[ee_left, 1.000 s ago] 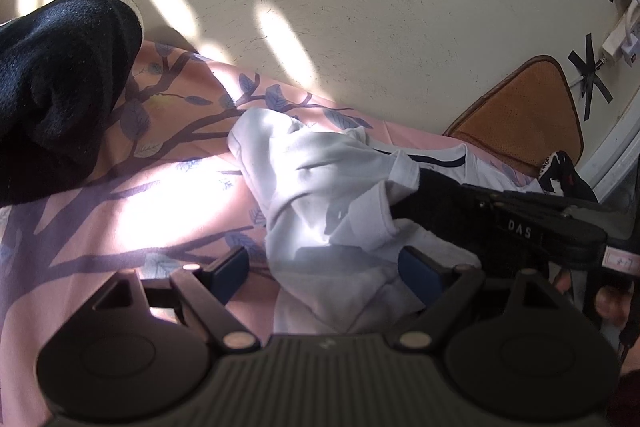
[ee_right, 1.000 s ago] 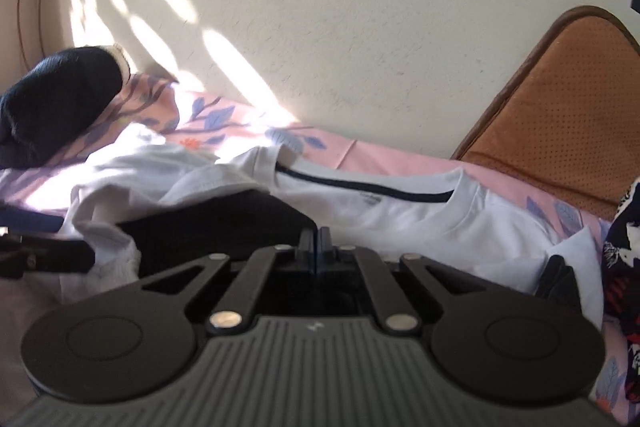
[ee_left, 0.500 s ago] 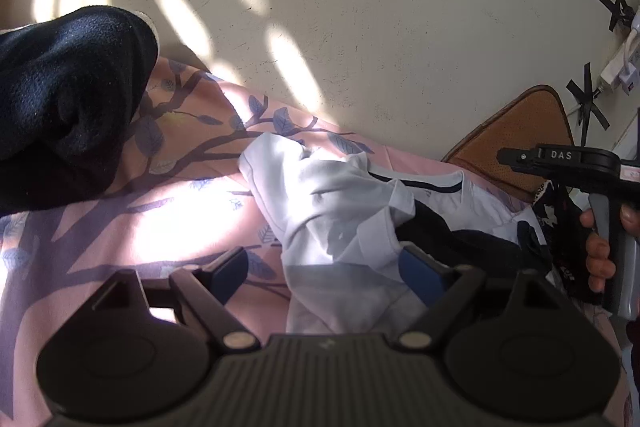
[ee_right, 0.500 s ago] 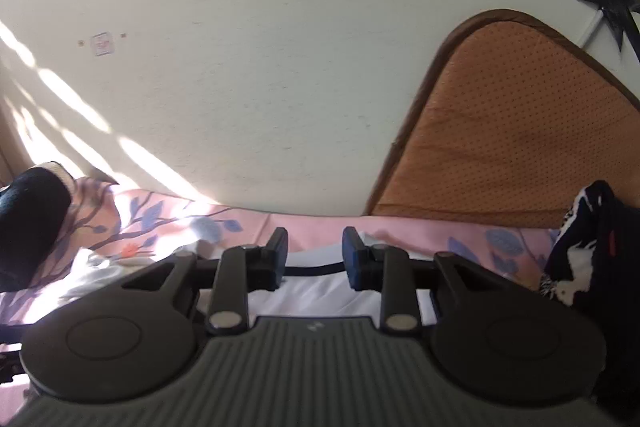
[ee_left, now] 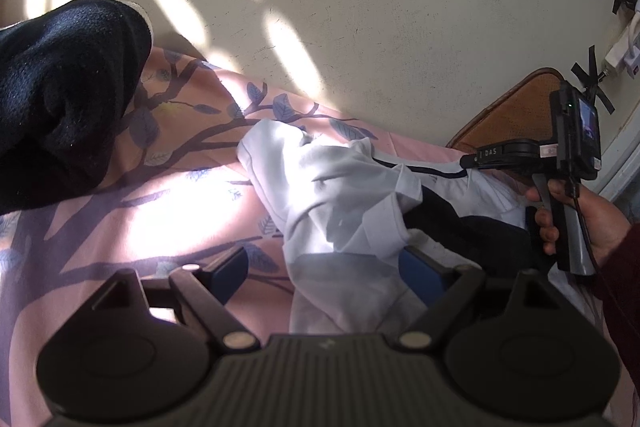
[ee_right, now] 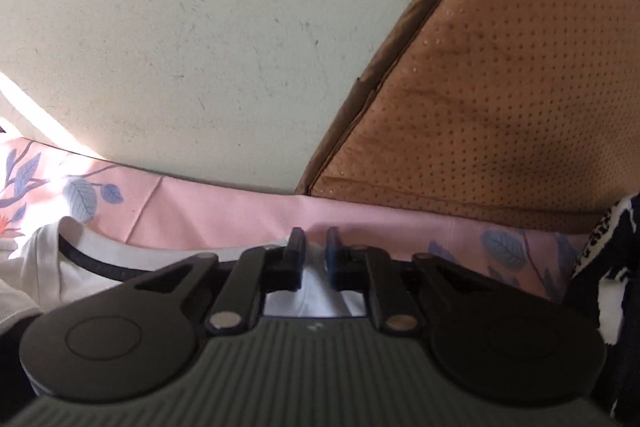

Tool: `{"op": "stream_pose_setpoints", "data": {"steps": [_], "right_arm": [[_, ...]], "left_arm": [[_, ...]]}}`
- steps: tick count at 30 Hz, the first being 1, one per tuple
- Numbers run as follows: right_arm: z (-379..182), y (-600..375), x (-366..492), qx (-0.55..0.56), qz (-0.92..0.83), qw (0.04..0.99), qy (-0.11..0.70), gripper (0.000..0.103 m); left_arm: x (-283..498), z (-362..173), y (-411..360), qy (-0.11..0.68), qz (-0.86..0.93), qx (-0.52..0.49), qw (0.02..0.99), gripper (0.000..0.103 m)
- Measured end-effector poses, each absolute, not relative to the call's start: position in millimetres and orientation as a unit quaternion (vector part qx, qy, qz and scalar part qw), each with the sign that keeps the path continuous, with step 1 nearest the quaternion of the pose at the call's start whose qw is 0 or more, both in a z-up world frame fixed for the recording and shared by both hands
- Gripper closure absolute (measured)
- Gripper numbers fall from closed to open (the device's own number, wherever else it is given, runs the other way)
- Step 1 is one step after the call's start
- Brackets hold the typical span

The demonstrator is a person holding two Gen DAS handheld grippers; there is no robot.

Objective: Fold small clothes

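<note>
Two tongs | left [ee_left: 324, 267] wide over white shirt [ee_left: 340, 203] | right [ee_right: 316, 255] narrow, unladen; hand [ee_left: 580, 215] visible from left only

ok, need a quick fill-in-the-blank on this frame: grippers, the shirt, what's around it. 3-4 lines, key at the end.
1. The left gripper has its jaws wide ____ around the white shirt.
2. The bedsheet under the shirt is ____ with a branch-and-leaf print.
3. The right gripper has its jaws nearly ____, with a narrow gap.
4. Leaning on the wall behind the right gripper is a ____ perforated cushion.

Missing words: open; pink; closed; brown
</note>
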State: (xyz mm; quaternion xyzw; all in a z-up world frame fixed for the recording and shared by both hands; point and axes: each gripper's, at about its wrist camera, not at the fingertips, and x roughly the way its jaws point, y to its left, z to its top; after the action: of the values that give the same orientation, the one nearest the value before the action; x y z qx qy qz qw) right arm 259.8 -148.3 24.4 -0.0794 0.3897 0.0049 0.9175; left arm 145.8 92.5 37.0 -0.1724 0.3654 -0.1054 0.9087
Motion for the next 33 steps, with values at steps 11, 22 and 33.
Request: {"op": "stream_pose_setpoints", "data": {"steps": [11,22,33], "right_arm": [[125.5,-200.5,44.6,0.011,0.086,0.971,0.221,0.092],[35.8,-244.4,-147.6,0.095,0.04,0.952,0.287,0.091],[84.9,-230.3,14.7,0.191,0.154,0.921,0.301,0.041]], "left_arm": [[135.8,55.1,123.1,0.315,-0.077,-0.203,0.924,0.016],[79.2,88.9,152.0,0.238,-0.098,-0.269,0.928,0.009],[-4.5,56.5,132.0,0.29,-0.158,-0.254,0.909,0.009]]}}
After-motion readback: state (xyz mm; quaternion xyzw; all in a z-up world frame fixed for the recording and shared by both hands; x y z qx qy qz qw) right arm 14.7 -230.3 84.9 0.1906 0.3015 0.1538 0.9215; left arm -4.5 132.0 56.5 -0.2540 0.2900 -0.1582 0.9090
